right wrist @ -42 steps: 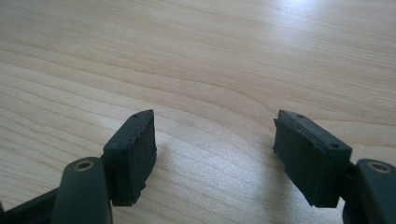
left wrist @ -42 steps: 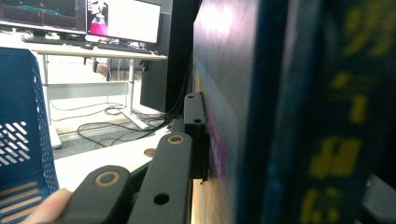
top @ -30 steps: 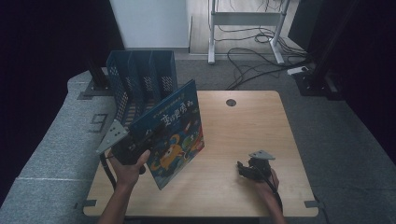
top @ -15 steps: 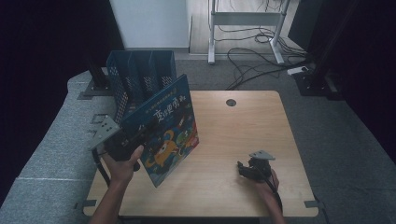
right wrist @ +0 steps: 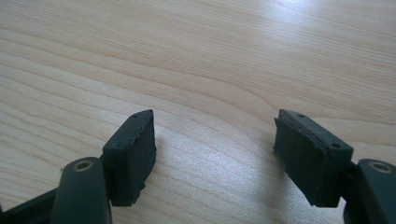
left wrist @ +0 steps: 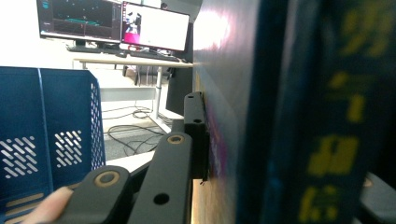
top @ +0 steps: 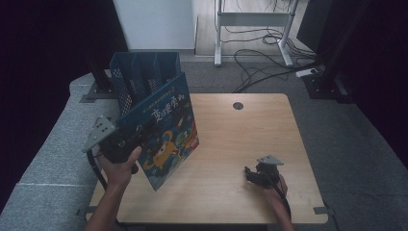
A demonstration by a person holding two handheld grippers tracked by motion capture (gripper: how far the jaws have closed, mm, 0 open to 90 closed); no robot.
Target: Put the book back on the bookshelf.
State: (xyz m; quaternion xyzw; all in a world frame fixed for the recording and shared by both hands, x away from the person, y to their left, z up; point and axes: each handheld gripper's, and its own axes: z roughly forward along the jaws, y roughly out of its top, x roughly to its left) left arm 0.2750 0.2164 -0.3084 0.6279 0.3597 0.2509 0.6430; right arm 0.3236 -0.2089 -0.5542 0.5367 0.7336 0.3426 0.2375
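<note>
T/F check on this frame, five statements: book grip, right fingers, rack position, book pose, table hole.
1. The left gripper is shut on the book. True.
2. The right gripper holds a pen. False: its fingers are apart with nothing between them, over the bare table.
3. The blue file rack stands at the table's far left. True.
4. The book lies flat on the table. False: it is lifted and tilted.
5. The table has a round hole near its far edge. True.

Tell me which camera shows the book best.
The high view: the book shows its whole cover, tilted beside the rack. The left gripper view catches just its blurred edge up close; the right gripper view looks at the table.
</note>
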